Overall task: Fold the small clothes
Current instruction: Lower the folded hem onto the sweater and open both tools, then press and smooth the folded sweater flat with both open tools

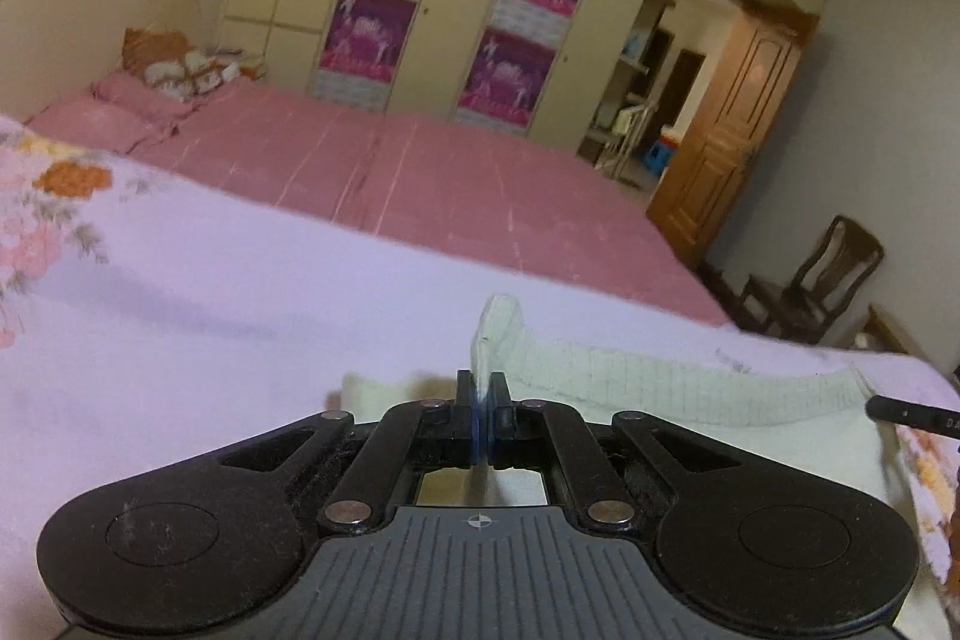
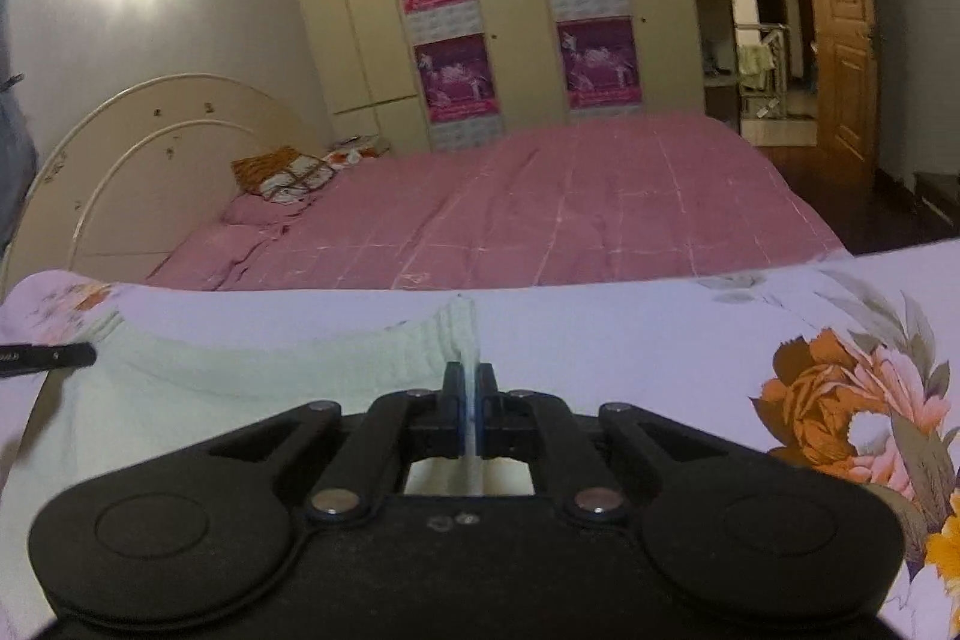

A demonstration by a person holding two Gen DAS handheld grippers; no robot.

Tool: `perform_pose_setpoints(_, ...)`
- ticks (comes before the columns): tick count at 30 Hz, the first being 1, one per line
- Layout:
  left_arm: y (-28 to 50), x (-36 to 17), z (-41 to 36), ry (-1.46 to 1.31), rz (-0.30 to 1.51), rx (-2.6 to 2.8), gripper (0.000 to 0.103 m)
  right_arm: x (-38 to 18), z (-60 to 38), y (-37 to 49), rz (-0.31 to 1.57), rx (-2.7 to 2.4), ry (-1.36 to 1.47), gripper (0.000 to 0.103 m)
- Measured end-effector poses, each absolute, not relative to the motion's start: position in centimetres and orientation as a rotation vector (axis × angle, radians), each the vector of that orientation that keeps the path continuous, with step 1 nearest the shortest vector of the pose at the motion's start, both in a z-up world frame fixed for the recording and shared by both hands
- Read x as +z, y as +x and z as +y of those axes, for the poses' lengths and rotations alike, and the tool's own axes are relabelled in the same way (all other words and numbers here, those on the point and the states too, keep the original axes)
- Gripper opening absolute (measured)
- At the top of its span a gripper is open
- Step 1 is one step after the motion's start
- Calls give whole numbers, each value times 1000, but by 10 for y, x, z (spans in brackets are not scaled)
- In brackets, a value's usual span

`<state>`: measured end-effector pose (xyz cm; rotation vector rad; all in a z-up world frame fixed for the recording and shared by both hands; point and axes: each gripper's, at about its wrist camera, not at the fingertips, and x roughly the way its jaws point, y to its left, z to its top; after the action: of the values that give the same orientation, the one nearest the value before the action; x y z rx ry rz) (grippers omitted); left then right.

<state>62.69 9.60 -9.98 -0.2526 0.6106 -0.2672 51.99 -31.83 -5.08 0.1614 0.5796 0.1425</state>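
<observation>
A small pale cream knitted garment with a ribbed edge lies on a lilac floral sheet. My left gripper is shut on one corner of its ribbed edge, and the pinched cloth stands up between the pads. In the right wrist view the same garment stretches to the left, and my right gripper is shut on its other corner. The cloth sags a little between the two grips. Each view shows the other gripper's black fingertip at its side edge.
The floral sheet covers the near surface. Behind it lies a bed with a pink cover, pillows and a cream headboard. A wardrobe with purple posters fills the back wall. A wooden door stands open and a dark chair stands at the right.
</observation>
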Motion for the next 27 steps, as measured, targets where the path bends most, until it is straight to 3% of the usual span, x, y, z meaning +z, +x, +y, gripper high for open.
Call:
perform_pose_setpoints(4,635,-123,88,-208,688,-251,2,-74,-320,531,669,103,153,3)
perform_pose_setpoints(7,630,-117,91,-216,679,-210,10,-86,-317,537,718,63,157,5)
perform_pose_setpoints(8,626,-109,87,-178,658,-167,19,-80,-314,535,698,35,151,17)
perform_pose_setpoints(9,619,-101,79,-122,616,-143,37,-72,-307,530,658,10,118,22)
perform_pose_setpoints(12,611,-82,33,-48,571,-216,68,-55,-271,522,580,123,49,24)
perform_pose_setpoints(15,615,-86,-27,125,626,-218,68,-62,-220,537,635,205,-19,23)
perform_pose_setpoints(17,618,-93,-46,96,670,-217,68,-70,-196,546,671,200,-59,23)
perform_pose_setpoints(27,618,-104,-54,127,671,-124,68,-83,-181,546,689,153,-100,31)
